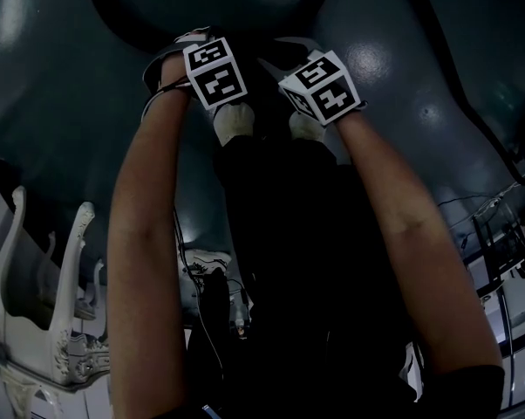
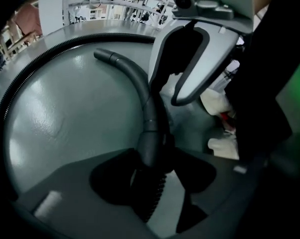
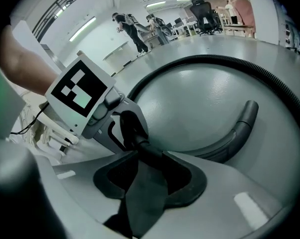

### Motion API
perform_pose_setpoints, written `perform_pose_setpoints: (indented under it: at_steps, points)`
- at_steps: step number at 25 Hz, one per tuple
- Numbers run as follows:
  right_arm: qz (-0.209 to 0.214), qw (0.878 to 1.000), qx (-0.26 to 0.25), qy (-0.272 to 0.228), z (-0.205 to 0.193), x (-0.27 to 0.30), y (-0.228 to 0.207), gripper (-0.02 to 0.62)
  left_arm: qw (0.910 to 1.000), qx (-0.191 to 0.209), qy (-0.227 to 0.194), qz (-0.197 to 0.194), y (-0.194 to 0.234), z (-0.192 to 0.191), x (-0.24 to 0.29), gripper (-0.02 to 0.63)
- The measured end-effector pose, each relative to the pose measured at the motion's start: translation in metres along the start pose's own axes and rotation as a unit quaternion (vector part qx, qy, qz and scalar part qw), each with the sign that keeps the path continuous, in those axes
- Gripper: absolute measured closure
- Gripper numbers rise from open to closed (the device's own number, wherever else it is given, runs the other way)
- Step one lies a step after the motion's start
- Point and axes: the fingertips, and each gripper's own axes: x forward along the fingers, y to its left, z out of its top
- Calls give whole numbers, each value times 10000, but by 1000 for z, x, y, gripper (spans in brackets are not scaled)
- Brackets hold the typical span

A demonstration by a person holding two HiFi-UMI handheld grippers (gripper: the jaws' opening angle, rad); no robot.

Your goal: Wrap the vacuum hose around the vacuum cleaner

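The black ribbed vacuum hose [image 3: 215,61] lies in a wide loop on the grey floor and ends in a curved dark grey wand [image 2: 132,76]. My left gripper [image 2: 152,176] is shut on the hose where the wand's cuff meets the ribbed part. Close beside it, my right gripper [image 3: 147,176] is shut on the same hose a little further along. In the head view both grippers, left [image 1: 180,51] and right [image 1: 302,51], point steeply down side by side, their tips hidden under the marker cubes. I cannot make out the vacuum cleaner's body in any view.
The person's white shoes [image 1: 232,116] stand just behind the grippers. A white ornate chair [image 1: 53,321] lies at lower left, cables and equipment [image 1: 498,234] at right. Far across the room there are people [image 3: 132,29] and an office chair [image 3: 200,6].
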Motion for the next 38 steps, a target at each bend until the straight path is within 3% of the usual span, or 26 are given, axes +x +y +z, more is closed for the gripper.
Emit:
perform_pose_setpoints:
  at_steps: [6, 10, 15, 18, 23, 27, 31, 33, 38]
  points:
    - [60, 9997, -242, 86, 7, -22, 9, 434, 9986, -451, -218, -188, -13, 16, -22, 364]
    - [42, 9982, -584, 147, 22, -50, 17, 412, 9976, -546, -238, -356, -30, 27, -52, 364]
    - [275, 9890, -1408, 371, 47, -86, 41, 320, 9962, -605, -308, -539, -41, 40, -104, 364]
    - [312, 9721, -2243, 606, 61, -109, 53, 294, 9949, -649, -369, -681, -43, 52, -142, 364]
    - [86, 9310, -3498, 1042, 85, -149, 68, 265, 9941, -573, -461, -799, -52, 73, -210, 364]
    - [-225, 8982, -4208, 1255, 107, -189, 77, 291, 9927, -669, -648, -765, -65, 99, -262, 364]
    - [-142, 8616, -4866, 1441, 120, -232, 100, 340, 9922, -673, -686, -797, -81, 118, -311, 364]
    - [-13, 8538, -4983, 1506, 125, -253, 112, 384, 9914, -665, -762, -833, -88, 126, -335, 364]
    - [230, 8505, -4972, 1700, 147, -307, 141, 402, 9922, -523, -811, -795, -103, 141, -394, 364]
